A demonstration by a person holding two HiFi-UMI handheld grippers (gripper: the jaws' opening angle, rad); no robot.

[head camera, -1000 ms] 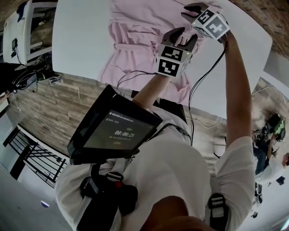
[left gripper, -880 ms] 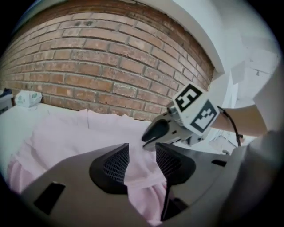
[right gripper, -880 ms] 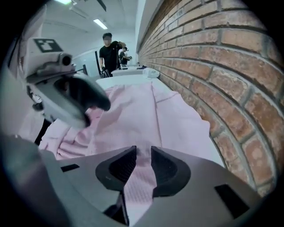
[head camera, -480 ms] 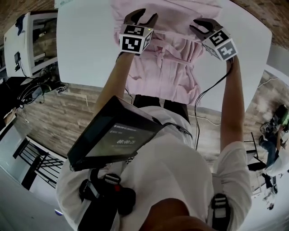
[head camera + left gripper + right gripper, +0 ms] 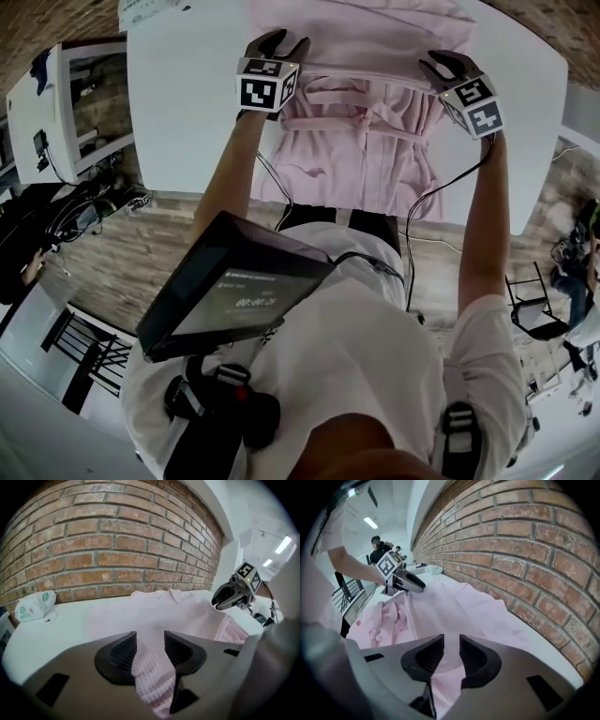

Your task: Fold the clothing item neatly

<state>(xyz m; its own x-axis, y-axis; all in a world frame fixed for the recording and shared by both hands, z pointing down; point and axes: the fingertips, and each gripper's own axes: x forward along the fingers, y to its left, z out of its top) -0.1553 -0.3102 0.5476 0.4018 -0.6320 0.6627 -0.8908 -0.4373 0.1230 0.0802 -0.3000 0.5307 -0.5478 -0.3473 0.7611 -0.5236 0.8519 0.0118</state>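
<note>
Change: the left gripper (image 5: 281, 43) has swung out from beside the right gripper (image 5: 447, 64) to the robe's left edge; the two now stand well apart, one at each side of the pink belted robe (image 5: 361, 150); the cloth between them is drawn into a straight crosswise edge
Meaning for the task: by my judgement the spreading is done and a layer is held taut, ready to be carried over as a fold; no finished fold lies there yet
Left fingers: closed on a pinch of waffle-textured robe cloth, which hangs down between them
Right fingers: closed likewise on a fold of the same cloth
Robe's place: on the middle of the white bench (image 5: 178, 112); its near end drapes over the bench's near edge
Long axis: from the bench's far edge, by the brick wall (image 5: 117, 541), to its near edge; the waist tie lies across it
Pointing: the collar end seems to lie at the bench's far side, the hem toward the person; not certain
</note>
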